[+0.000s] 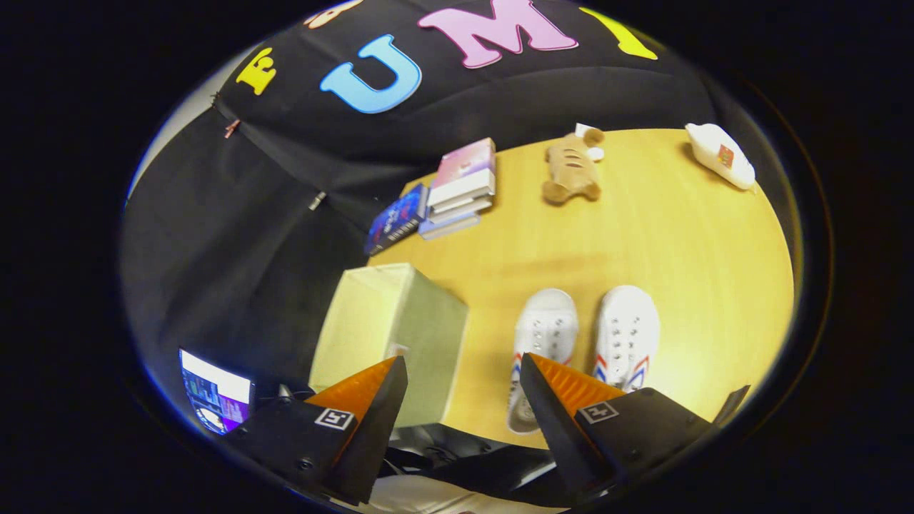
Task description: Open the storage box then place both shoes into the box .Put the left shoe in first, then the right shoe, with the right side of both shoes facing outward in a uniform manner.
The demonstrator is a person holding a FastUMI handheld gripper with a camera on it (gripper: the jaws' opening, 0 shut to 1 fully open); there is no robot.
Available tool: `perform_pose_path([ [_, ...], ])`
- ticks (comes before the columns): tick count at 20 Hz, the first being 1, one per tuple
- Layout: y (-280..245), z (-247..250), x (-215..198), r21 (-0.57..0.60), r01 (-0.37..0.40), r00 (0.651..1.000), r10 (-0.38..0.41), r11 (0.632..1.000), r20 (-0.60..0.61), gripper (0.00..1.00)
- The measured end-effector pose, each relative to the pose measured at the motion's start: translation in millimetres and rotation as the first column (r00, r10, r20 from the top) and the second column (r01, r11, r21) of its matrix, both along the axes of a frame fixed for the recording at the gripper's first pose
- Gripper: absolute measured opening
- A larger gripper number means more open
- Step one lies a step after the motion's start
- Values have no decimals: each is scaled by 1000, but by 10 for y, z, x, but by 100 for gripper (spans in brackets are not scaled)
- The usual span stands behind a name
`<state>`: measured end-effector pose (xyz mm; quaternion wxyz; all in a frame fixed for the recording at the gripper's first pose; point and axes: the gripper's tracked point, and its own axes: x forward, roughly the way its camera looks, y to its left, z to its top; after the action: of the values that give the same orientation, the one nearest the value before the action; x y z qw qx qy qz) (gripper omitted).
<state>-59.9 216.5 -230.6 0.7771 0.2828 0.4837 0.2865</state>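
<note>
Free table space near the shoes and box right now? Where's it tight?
Widest bare patch: mid-table, bordered by the plush toy, white bottle and the two white shoes. A narrower strip runs between the storage box and the left-hand shoe. Crowded: the far corner by the book stack. The tool hovers open, holding nothing.

We see a brightly lit wooden table (664,235), its far right part washed to a yellow glare. A soft broad shadow band crosses it beyond the white shoes (585,335). The storage box (389,335) has a paler top and a greyer shaded side. Fisheye bending curves the table edge and stretches things near the rim. The gripper (464,371), fingers spread apart with nothing between, looks slightly soft; a screen (214,400) glows beside it.
</note>
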Motion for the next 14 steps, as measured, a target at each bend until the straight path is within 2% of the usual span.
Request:
perform_pose_path([
  [3,-107,-370,-151,-93,-38,999,39,995,8,97],
  [7,-15,-816,-160,-213,-125,989,138,969,49,97],
  [9,24,-1042,-84,-258,-128,990,138,958,20,93],
  [12,108,-1321,20,-276,-127,992,120,953,-42,93],
  [14,161,-1463,50,-296,-150,989,138,943,-60,91],
])
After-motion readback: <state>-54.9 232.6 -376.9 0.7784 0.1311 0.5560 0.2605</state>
